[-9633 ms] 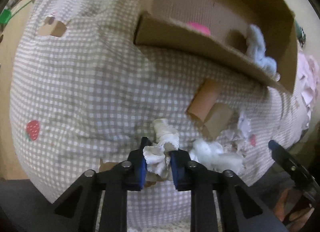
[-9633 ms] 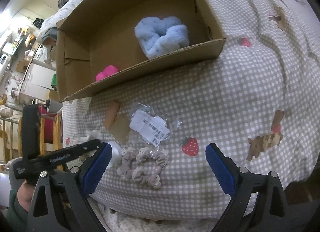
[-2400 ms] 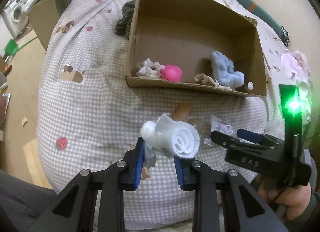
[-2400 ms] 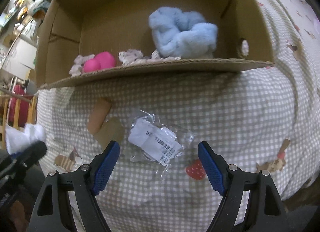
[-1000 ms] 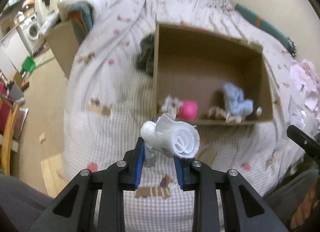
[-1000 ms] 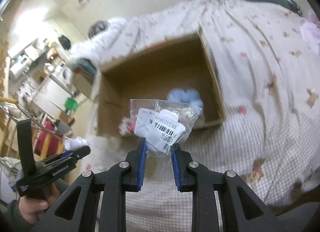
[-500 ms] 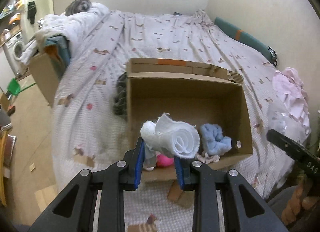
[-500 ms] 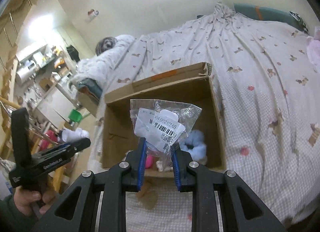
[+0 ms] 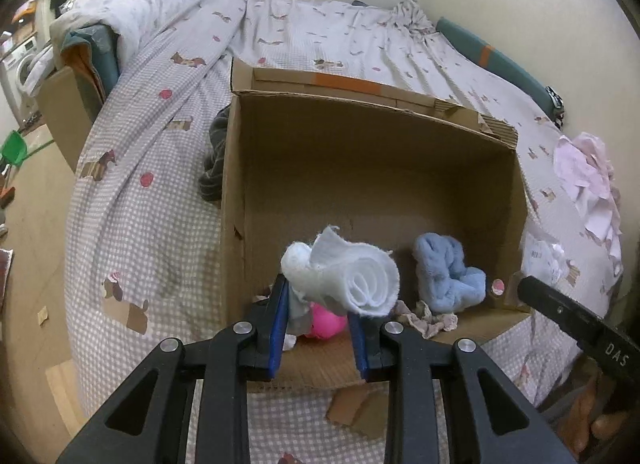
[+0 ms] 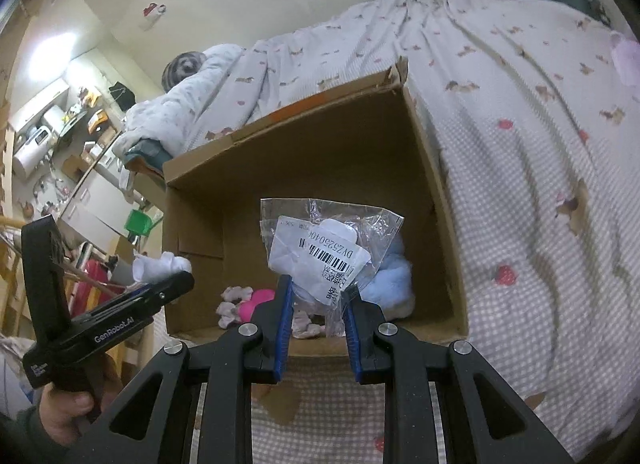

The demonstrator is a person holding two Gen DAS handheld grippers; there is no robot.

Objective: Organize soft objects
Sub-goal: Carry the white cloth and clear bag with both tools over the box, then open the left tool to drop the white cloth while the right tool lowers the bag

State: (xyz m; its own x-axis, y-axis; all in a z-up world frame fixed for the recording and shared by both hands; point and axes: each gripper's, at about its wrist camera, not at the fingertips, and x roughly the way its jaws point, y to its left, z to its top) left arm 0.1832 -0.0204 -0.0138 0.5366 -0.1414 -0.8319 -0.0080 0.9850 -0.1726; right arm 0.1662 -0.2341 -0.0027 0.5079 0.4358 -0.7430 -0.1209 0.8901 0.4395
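Over the near rim of the cardboard box [image 9: 372, 168], the left gripper [image 9: 318, 328] is held with its blue pads clamped on a rolled white cloth [image 9: 352, 276] — the roll's spiral end is turned toward the camera, and a loose flap sticks up at 12 o'clock. On the checked bedspread [image 9: 160, 192] the box is seen open-topped. Inside it, near the front wall, 3 items are noted: a pink ball [image 9: 326, 324] directly behind the cloth, a fluffy blue piece [image 9: 448, 280] at 3 o'clock of the ball, and a pale crumpled scrunchie [image 9: 428, 318] between them. A dark striped garment [image 9: 214, 160] lies against the box's outer left wall. At 4 o'clock in the left view, part of the other tool's black body is visible.

From the right wrist view, the right gripper [image 10: 316, 324] is seen pinched on a clear plastic packet [image 10: 328, 244] bearing a white barcode label — the packet is held upright in front of the box's opening. At 9 o'clock, the left gripper is seen in a hand [image 10: 68, 412], white cloth at its tip.
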